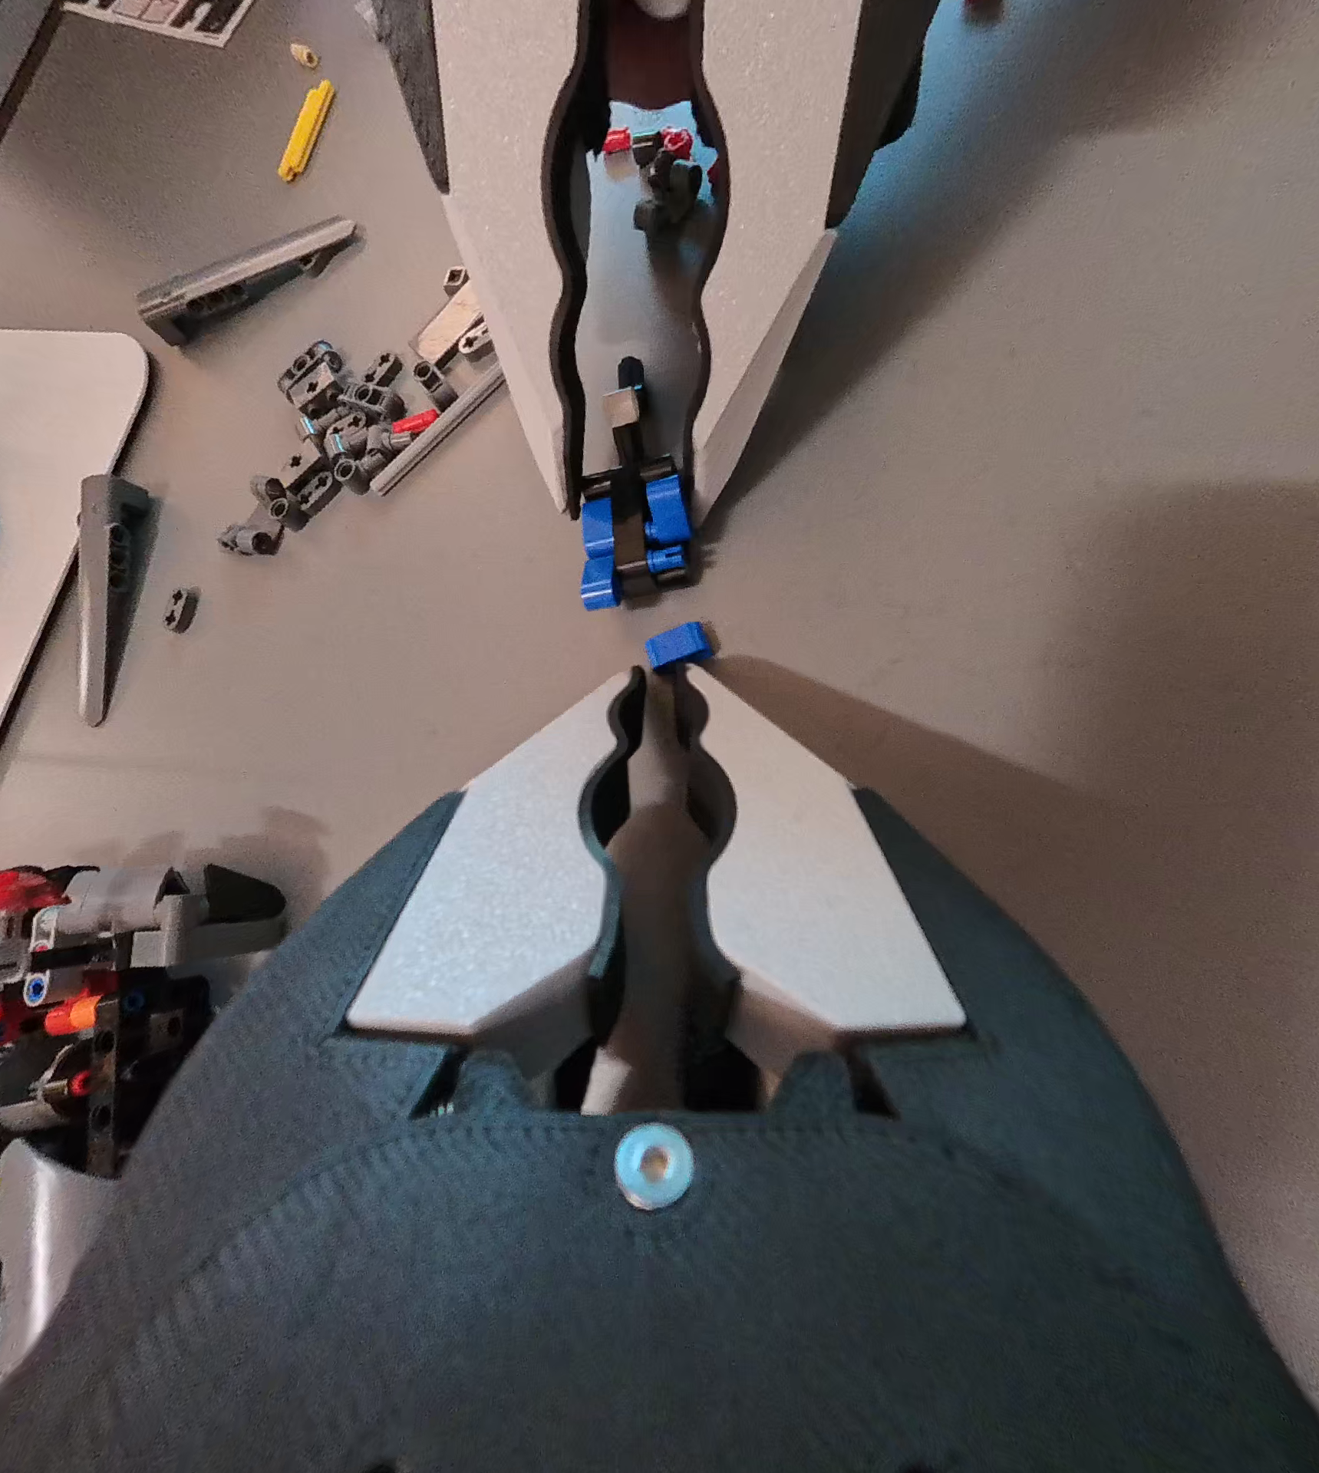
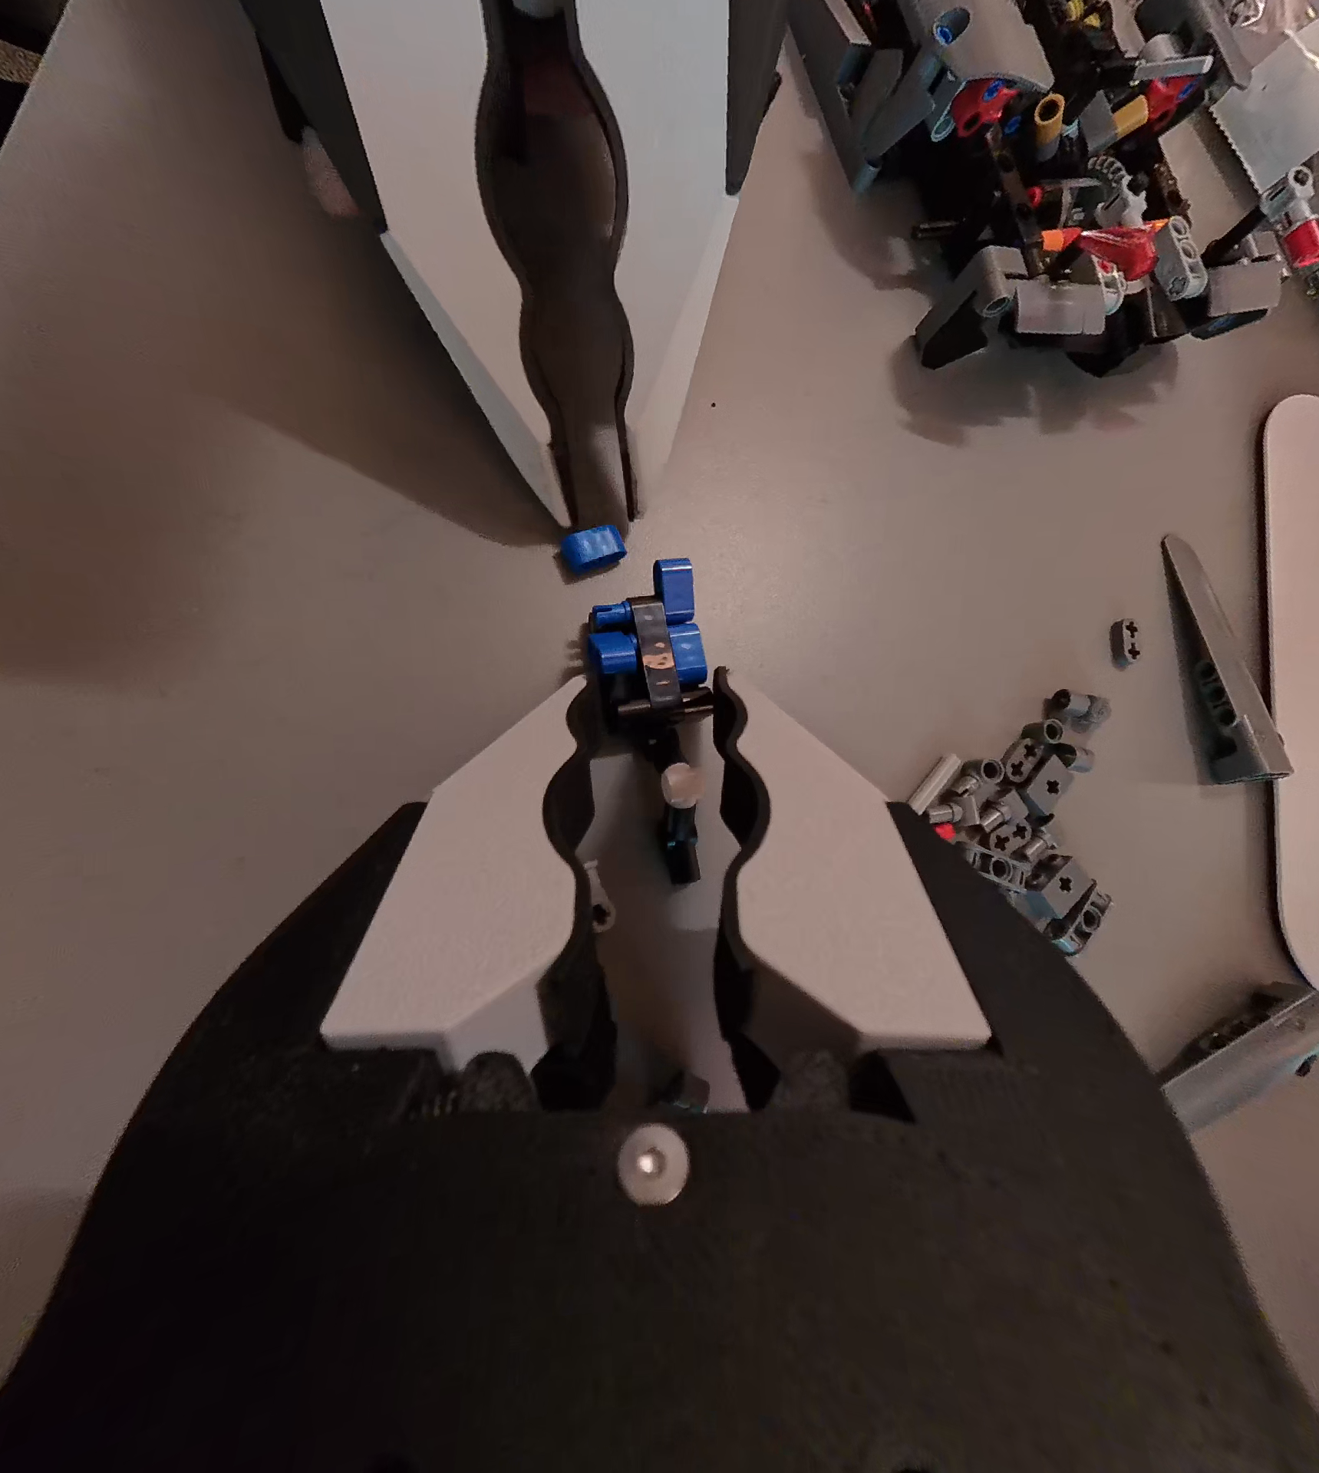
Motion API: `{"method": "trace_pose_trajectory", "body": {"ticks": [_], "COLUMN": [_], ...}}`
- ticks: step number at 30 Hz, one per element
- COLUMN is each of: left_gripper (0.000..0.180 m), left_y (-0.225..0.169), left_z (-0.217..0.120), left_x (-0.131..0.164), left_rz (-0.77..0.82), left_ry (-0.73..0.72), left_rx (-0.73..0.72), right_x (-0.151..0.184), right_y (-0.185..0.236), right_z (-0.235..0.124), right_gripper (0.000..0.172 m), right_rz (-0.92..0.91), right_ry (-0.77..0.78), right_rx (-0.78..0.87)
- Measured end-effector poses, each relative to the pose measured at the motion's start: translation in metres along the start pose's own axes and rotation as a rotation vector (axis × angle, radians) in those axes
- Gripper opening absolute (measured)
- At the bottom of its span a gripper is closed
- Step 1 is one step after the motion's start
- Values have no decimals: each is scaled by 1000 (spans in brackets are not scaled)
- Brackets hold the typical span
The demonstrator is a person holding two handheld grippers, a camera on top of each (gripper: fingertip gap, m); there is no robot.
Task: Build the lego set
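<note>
My left gripper (image 1: 662, 676) is nearly closed on the edge of a small blue piece (image 1: 676, 644), which sticks out past its fingertips. In the right wrist view this gripper (image 2: 596, 518) comes down from the top with the small blue piece (image 2: 592, 550) at its tips. My right gripper (image 2: 652, 689) is shut on a blue and black assembly (image 2: 644, 646). Its pads press on the assembly's black cross part, and a black axle runs back between the fingers. The assembly (image 1: 632, 542) also shows in the left wrist view at the tips of the right gripper (image 1: 632, 502). The small blue piece is a short way from the assembly, not touching it.
A pile of small grey connectors (image 1: 337, 430) (image 2: 1031, 829) lies on the grey table. A grey wedge panel (image 1: 106, 590) (image 2: 1222, 685), a grey beam (image 1: 241, 279), a yellow axle (image 1: 307, 127) and a white board (image 1: 18, 518) lie nearby. A partly built model (image 1: 42, 996) (image 2: 1078, 183) stands beside them. Some 4 cm of space lies between my two pairs of fingers. The partly built model (image 2: 1078, 183) is about equally far from each gripper, around 20 cm. It turns up in the left wrist view (image 1: 23, 1108) as well.
</note>
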State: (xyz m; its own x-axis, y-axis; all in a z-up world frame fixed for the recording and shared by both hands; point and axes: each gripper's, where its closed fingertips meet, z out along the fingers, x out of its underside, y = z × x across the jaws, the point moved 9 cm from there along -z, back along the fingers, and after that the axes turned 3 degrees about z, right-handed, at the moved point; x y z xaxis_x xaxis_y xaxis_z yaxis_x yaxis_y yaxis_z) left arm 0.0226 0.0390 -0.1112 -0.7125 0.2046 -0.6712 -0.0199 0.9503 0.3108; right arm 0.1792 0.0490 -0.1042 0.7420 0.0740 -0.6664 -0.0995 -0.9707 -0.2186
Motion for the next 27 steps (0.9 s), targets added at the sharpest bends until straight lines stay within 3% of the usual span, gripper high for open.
{"method": "trace_pose_trajectory", "body": {"ticks": [7, 12, 27], "left_gripper": [23, 20, 9], "left_y": [1, 7, 3], "left_z": [0, 4, 7], "left_x": [-2, -4, -6], "left_rz": [116, 135, 64], "left_ry": [-12, -19, -7], "left_rx": [18, 69, 45], "right_x": [0, 0, 1], "right_y": [0, 0, -3], "right_z": [0, 1, 1], "right_gripper": [25, 25, 25], "right_rz": [4, 8, 28], "right_ry": [-4, -7, -1], "right_rx": [-2, -2, 18]}}
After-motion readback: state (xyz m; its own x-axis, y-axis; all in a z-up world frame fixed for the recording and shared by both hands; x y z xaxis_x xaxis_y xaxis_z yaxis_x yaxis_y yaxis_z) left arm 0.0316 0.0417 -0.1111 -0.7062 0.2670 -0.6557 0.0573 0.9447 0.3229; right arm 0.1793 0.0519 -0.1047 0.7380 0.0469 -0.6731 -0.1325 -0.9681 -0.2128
